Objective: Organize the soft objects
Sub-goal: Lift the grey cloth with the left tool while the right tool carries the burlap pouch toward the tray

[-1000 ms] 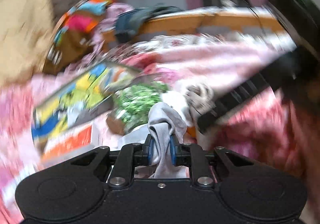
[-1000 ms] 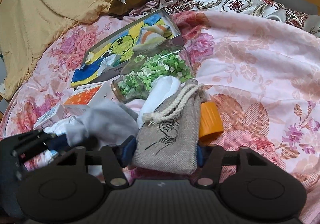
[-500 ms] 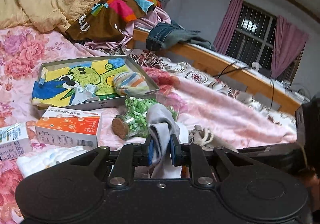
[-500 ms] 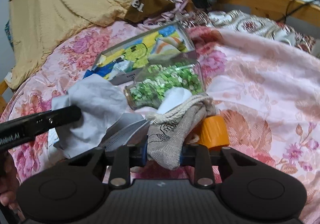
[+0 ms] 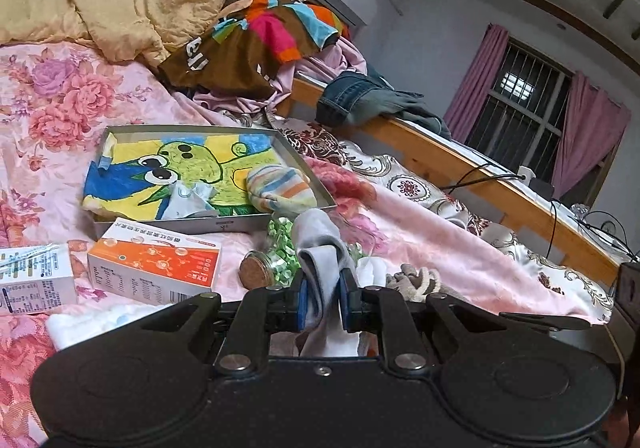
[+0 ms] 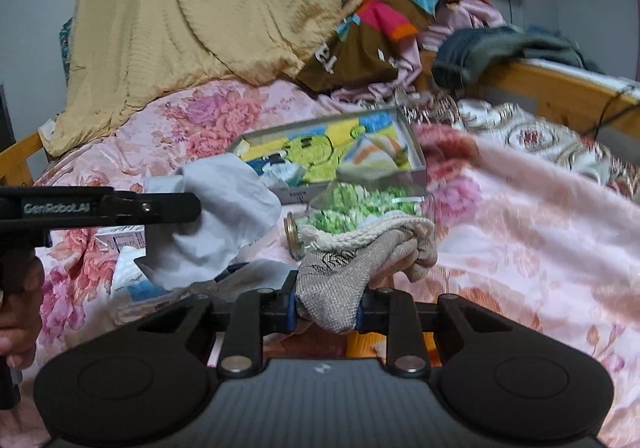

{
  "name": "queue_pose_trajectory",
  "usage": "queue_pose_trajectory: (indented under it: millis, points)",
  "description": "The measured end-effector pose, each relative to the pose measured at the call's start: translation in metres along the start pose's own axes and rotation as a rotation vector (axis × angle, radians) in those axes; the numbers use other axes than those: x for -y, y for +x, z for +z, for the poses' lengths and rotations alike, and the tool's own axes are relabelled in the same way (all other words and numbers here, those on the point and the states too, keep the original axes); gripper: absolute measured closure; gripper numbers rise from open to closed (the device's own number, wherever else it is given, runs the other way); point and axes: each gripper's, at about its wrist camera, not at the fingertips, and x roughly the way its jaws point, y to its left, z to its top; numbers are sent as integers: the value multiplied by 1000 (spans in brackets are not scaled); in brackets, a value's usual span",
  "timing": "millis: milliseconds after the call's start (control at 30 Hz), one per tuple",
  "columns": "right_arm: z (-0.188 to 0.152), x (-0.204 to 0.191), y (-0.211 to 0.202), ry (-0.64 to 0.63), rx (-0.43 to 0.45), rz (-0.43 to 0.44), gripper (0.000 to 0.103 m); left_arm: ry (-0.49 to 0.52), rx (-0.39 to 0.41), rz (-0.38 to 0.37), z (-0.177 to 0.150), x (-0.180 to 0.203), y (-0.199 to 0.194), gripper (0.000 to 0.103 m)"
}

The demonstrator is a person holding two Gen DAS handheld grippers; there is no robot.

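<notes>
A grey sock (image 5: 320,248) is pinched between the pressed-in fingers of the left gripper (image 5: 323,302), its loose end drooping below them. To the left of these fingers two cartons (image 5: 154,262) are seen on the bed (image 5: 440,248); ahead, a tray (image 5: 308,176) holding a striped sock (image 5: 280,188). A cloth pouch (image 6: 352,268) is clamped by the right gripper (image 6: 326,306), with a jar (image 6: 352,208) lying just beyond its fingers.
</notes>
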Motion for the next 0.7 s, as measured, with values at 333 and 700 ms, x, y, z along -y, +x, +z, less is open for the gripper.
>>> queue_pose_trajectory:
  millis: [333,700]
  points:
    - [-3,-35,-17,-210,155,-10,76,-16,13,19,2,-7,-1,86]
    - [3,-53,-15,-298,226,7,75,-74,73,97,22,-33,0,86]
